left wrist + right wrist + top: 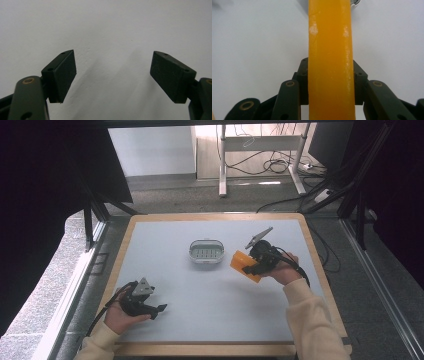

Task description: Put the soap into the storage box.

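Right tool (330,82) is clamped on the orange block (330,50), held above the bench (210,290) near the white case (206,251); I've parked the left tool (112,75) wide apart by the near-left corner.

Two cream-coloured sleeves (312,320) come in from the bottom of the high view, loose knit-looking cuffs at both wrists. The left gripper (161,308) is black, topped by a grey three-cornered plate (143,287), with a black cable (102,315) looping back beside the hand. The right gripper (248,268) is black too, its grey plate (258,238) catching the light, and a black cable (299,267) curves over the wrist. In the left gripper view, the jaws carry blocky matte-black pads (62,75) with small screw holes on top, and a brass-ringed pivot (28,80) on the link. The right gripper view shows black links with brass-ringed pivots (290,83) as well.
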{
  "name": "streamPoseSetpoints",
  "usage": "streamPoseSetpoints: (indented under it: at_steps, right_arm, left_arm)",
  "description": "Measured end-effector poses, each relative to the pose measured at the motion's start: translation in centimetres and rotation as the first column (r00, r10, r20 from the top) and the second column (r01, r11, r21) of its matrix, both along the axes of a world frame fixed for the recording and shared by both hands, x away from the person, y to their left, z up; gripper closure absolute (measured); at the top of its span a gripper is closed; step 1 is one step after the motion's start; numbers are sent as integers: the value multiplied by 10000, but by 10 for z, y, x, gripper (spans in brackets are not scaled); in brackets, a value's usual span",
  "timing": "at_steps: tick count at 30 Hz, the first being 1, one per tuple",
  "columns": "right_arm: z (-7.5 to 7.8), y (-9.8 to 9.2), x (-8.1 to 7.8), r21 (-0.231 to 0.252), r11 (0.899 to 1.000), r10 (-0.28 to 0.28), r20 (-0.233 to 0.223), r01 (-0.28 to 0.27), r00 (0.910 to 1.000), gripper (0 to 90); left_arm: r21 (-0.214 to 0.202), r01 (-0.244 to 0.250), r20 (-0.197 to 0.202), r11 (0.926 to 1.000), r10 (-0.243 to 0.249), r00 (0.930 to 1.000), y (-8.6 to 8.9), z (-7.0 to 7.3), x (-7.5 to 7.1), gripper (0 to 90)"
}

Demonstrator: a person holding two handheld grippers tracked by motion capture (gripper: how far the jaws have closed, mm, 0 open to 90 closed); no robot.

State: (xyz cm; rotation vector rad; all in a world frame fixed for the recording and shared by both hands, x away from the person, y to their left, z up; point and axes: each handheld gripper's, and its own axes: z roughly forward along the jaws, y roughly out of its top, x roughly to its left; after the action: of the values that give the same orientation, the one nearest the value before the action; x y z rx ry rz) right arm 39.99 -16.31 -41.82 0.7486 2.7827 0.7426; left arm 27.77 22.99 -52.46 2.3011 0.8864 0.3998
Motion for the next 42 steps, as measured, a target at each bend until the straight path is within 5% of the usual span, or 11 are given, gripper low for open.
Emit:
streamPoseSetpoints:
  at_steps: [21, 42]
  right_arm:
    - [4, 16, 21, 105, 9988, 475, 45, -475, 9989, 616]
    - [3, 39, 40, -303, 9967, 756, 95, -753, 9971, 616]
  left_arm:
    - [50, 45, -40, 10000, -45, 10000, -1, -1, 0, 210]
    - [36, 67, 46, 10000, -67, 10000, 0, 0, 0, 209]
